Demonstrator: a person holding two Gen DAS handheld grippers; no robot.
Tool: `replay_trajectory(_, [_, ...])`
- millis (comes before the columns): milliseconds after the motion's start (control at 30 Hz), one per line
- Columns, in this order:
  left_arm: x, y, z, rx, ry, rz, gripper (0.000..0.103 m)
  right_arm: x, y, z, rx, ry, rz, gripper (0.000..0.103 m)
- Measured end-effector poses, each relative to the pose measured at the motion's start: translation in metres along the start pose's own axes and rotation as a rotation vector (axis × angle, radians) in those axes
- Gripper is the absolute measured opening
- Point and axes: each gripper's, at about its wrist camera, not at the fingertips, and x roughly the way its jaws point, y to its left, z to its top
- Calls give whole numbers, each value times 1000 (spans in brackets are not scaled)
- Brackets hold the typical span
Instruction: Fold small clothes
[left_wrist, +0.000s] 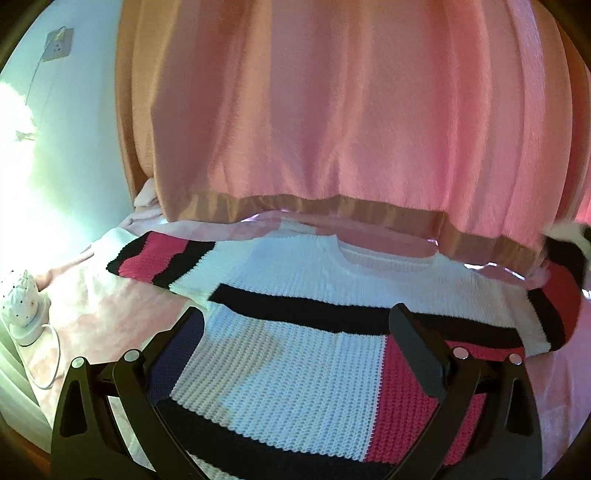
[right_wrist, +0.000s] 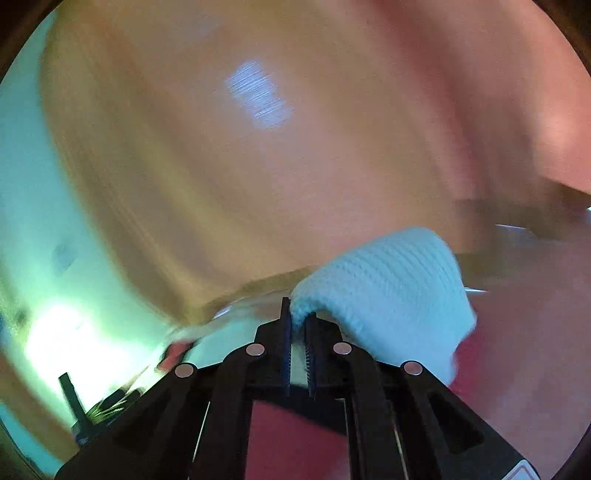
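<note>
Left wrist view: we see our left gripper (left_wrist: 295, 328) spread wide above the striped sweater (left_wrist: 314, 332); our right gripper (right_wrist: 300, 325) pinches its white knit sleeve (right_wrist: 388, 284).

Motion blur smears nearly all of the right wrist view: the curtain (right_wrist: 258, 155) dissolves into tan and pink streaks, a pale patch (right_wrist: 258, 98) on it cannot be identified, and dark objects (right_wrist: 110, 402) at lower left stay unreadable. The right tool (right_wrist: 300, 321) pinches a white knit fold (right_wrist: 388, 288), hiding the pinched edge between its fingers. In the left wrist view, the left tool (left_wrist: 299, 317) covers the striped sweater (left_wrist: 295, 362) at both lower corners, the frame's bottom edge cuts off its hem, and the right sleeve (left_wrist: 557, 295) blurs at the rim
</note>
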Motion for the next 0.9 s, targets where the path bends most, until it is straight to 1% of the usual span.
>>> replay_trajectory(33, [-1, 3, 1, -8, -2, -1, 98, 22, 25, -3, -42, 33, 28, 8])
replay_trajectory(67, [-1, 9, 3, -18, -1, -7, 98, 44, 50, -8, -93, 63, 38, 12])
replay_trajectory(100, [-1, 16, 5, -29, 9, -19, 98, 70, 80, -18, -172, 97, 23, 21])
replay_trajectory(133, [0, 21, 6, -36, 16, -20, 98, 87, 100, -27, -231, 120, -6, 29])
replay_trajectory(167, [1, 27, 7, -47, 22, -21, 98, 95, 113, -34, -266, 129, -30, 39])
replay_trajectory(233, [6, 39, 13, -64, 48, -33, 98, 94, 139, -48, -340, 118, -68, 42])
replay_trajectory(267, [10, 44, 15, -68, 62, -37, 98, 87, 143, -51, -352, 107, -91, 45])
replay_trajectory(300, [18, 48, 18, -62, 90, -54, 98, 73, 143, -58, -353, 92, -135, 51])
replay_trajectory(333, [26, 49, 20, -56, 120, -66, 98, 59, 138, -64, -345, 81, -163, 54])
replay_trajectory(367, [35, 49, 21, -53, 155, -78, 98, 48, 133, -67, -331, 70, -193, 60])
replay_trajectory(400, [46, 47, 22, -55, 198, -106, 98, 36, 118, -75, -310, 69, -254, 63])
replay_trajectory(467, [68, 36, 21, -69, 272, -179, 98, 20, 96, -90, -272, 90, -344, 65])
replay_trajectory(500, [79, 29, 19, -65, 300, -200, 98, 13, 81, -100, -244, 106, -400, 65])
replay_trajectory(533, [91, 23, 17, -57, 332, -206, 98, 12, 71, -110, -231, 127, -452, 65])
replay_trajectory(600, [121, 10, 8, -60, 407, -196, 98, 20, 46, -119, -219, 194, -551, 65])
replay_trajectory(667, [140, 4, -2, -68, 438, -170, 97, 23, 36, -124, -236, 219, -571, 65])
replay_trajectory(700, [145, 3, -5, -74, 449, -166, 93, 28, 33, -126, -268, 229, -598, 65])
replay_trajectory(767, [153, 1, -9, -97, 481, -191, 88, 41, 29, -129, -313, 259, -626, 65])
replay_trajectory(800, [157, -1, -10, -120, 498, -223, 81, 45, 28, -129, -320, 268, -631, 65])
replay_trajectory(833, [162, -3, -12, -142, 515, -260, 71, 50, 25, -129, -326, 276, -633, 65])
replay_trajectory(867, [166, -4, -14, -153, 530, -283, 65, 57, 25, -132, -334, 281, -637, 65])
replay_trajectory(900, [172, -5, -17, -165, 558, -303, 54, 63, 22, -133, -350, 295, -652, 65])
